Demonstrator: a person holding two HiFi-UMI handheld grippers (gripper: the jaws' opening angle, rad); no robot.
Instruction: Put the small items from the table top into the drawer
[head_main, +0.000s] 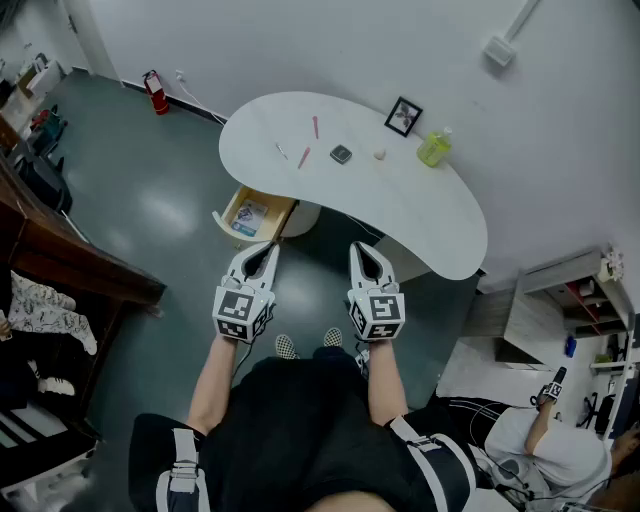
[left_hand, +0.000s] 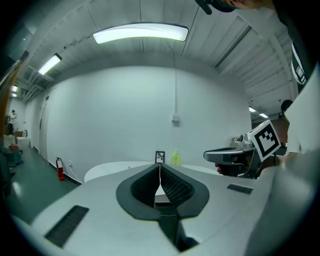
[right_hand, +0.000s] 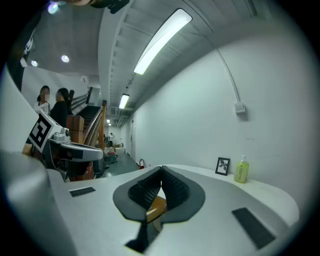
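Note:
On the white curved table (head_main: 440, 215) lie two pink pens (head_main: 315, 127), a thin pale stick (head_main: 281, 151), a dark square item (head_main: 341, 154) and a small white lump (head_main: 380, 154). Under the table's near left edge a wooden drawer (head_main: 232, 203) stands pulled out with a blue-white packet (head_main: 247, 216) inside. My left gripper (head_main: 268, 248) (left_hand: 160, 167) is shut and empty, its tip just short of the drawer. My right gripper (head_main: 362, 250) (right_hand: 161, 172) is shut and empty beside it, in front of the table edge. The drawer's wood (right_hand: 156, 207) shows below the right jaws.
A photo frame (head_main: 404, 116) and a green bottle (head_main: 435, 148) stand at the table's back by the wall. A red fire extinguisher (head_main: 155, 92) sits on the floor far left. Dark wooden furniture (head_main: 60, 250) is at left, a shelf unit (head_main: 570, 310) at right.

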